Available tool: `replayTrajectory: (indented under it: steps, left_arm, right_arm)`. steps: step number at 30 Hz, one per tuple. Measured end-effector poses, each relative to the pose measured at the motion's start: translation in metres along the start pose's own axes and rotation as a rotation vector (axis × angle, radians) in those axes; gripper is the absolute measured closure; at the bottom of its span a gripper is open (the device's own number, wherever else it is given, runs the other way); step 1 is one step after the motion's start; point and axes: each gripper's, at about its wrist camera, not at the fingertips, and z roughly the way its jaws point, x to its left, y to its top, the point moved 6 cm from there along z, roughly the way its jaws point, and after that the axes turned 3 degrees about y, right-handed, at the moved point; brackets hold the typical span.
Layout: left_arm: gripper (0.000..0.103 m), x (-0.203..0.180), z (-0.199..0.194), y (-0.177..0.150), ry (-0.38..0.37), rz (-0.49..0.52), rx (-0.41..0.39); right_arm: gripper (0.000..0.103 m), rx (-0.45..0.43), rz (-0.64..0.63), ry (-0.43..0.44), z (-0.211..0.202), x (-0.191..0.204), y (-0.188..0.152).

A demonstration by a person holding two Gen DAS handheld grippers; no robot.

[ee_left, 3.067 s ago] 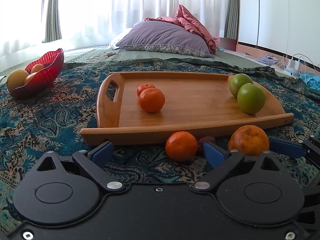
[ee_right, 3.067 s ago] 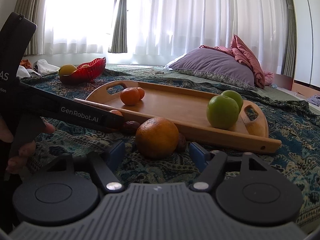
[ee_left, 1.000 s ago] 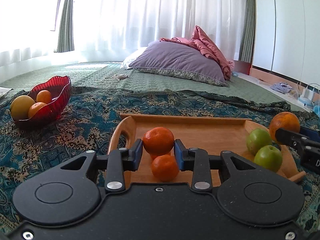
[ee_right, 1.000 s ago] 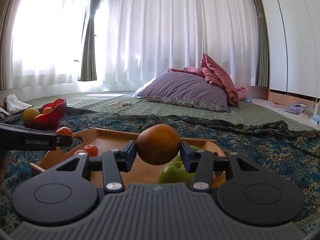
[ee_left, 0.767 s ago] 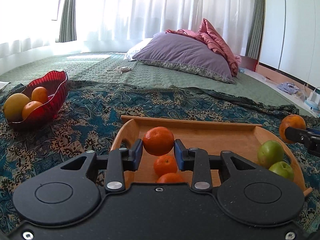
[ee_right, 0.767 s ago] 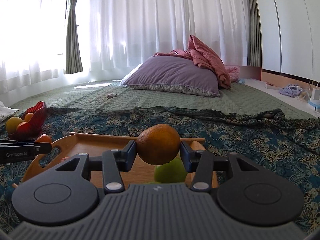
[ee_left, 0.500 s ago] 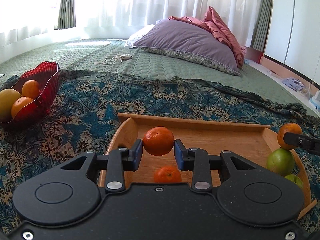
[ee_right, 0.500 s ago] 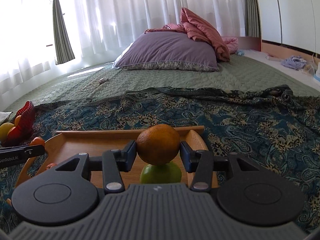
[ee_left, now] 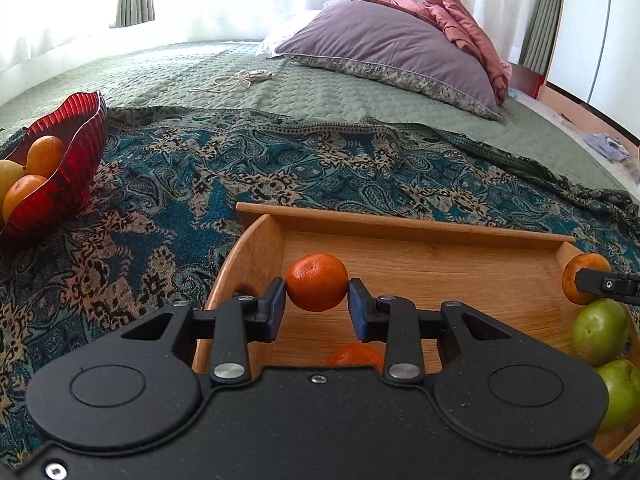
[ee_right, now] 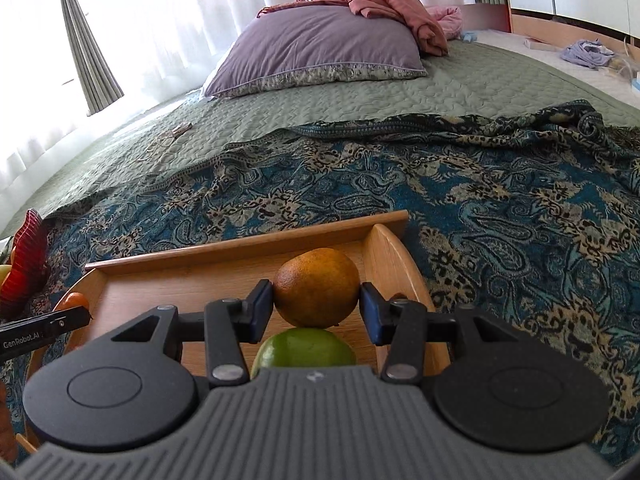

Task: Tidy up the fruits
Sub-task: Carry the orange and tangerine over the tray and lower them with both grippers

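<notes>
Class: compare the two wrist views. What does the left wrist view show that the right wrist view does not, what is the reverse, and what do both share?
Left wrist only: fruit visible inside the red bowl, a second green apple, and an orange fruit lying under the left gripper.

Right wrist only: the right gripper's grip seen head-on.

Both: the wooden tray, the mandarin, the large orange, the purple pillow.

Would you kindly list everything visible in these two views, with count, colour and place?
small orange: one, orange, in the left hand-held gripper above the tray
large orange: one, dull orange, in the right hand-held gripper
green fruits: two, green, right end of tray
loose orange: one, orange, on tray, partly hidden
tray: one, wooden, on patterned cloth
bowl: one, red, left, holding three orange-yellow fruits
patterned cloth: one, blue
pillow: one, purple, behind
left hand-held gripper: black, blue pads
right hand-held gripper: grey-black, blue pads
</notes>
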Motion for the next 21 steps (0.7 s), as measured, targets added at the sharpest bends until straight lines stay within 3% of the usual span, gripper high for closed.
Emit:
replayTrajectory:
  steps: [21]
  left_arm:
    - [0.070, -0.005, 0.015, -0.001, -0.001, 0.063, 0.024]
  right_arm:
    - [0.051, 0.041, -0.125, 0.009, 0.011, 0.013, -0.012]
